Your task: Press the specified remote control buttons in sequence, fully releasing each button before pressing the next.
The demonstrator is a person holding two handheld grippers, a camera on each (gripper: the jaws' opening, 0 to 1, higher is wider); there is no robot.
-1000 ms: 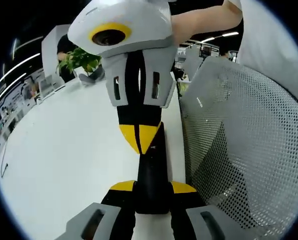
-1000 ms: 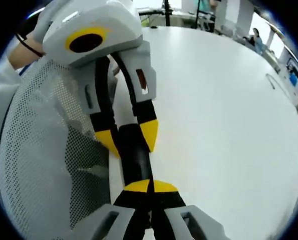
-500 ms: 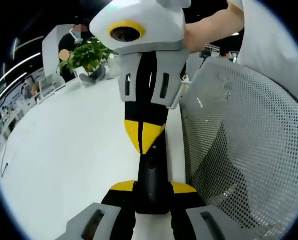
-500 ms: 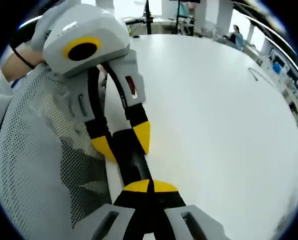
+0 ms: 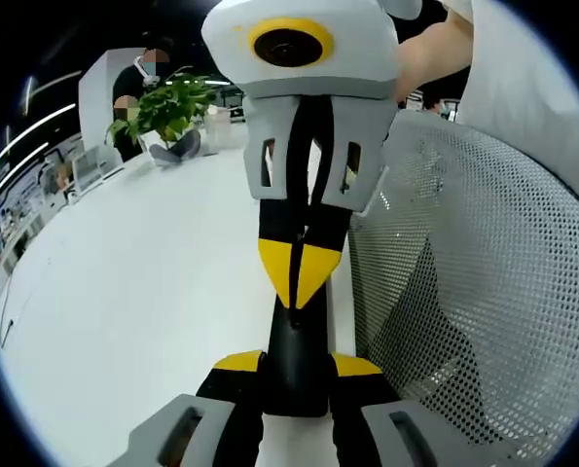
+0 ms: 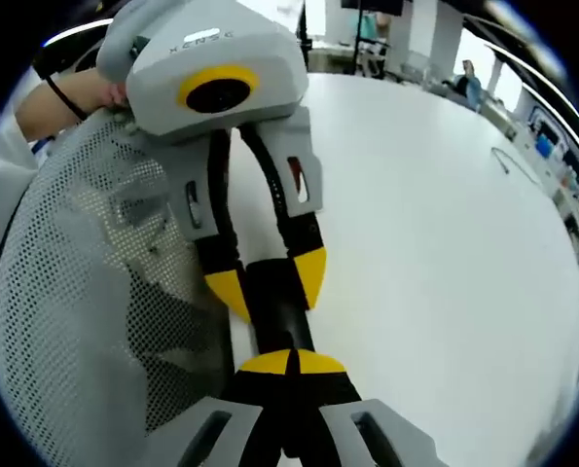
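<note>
Over the table edge: remote clamped, tips pressed

Across the left gripper view, the remote [image 5: 297, 342] was held between the left gripper [image 5: 297, 368] jaws while the closed right gripper [image 5: 299, 292] tips were set on it. Across the right gripper view, the right gripper [image 6: 291, 362] was met at the remote [image 6: 279, 311] above the white table [image 6: 435, 224], beside a mesh chair back [image 6: 85, 292]. A slipped tip could hit a neighbouring button

- The left gripper [image 5: 291, 362] is clamped with jaws on a black remote control [image 5: 297, 350].
- The right gripper [image 6: 289, 365] is closed, jaws together, tips pressed onto it.
</note>
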